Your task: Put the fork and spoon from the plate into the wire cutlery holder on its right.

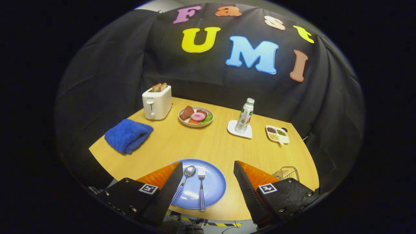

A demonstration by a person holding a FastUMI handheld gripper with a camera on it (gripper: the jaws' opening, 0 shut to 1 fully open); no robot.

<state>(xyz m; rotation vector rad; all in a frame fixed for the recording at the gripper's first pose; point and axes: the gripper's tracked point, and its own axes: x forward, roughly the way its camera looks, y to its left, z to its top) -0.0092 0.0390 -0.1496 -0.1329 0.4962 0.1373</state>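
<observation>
The spoon (186,180) and fork (201,188) are seen lying side by side on the plate (216,185), between the spread fingers of the gripper (208,170), which is held wide and empty. The holder (286,172) is partly hidden behind the right finger.

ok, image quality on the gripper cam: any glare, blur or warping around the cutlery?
Gripper view: strong fisheye warp, the table edge bows; even soft light, faint shadows; small glare on the spoon bowl; fork and blue plate sharp between the open claw fingers; wire cutlery holder partly hidden behind one finger.
</observation>
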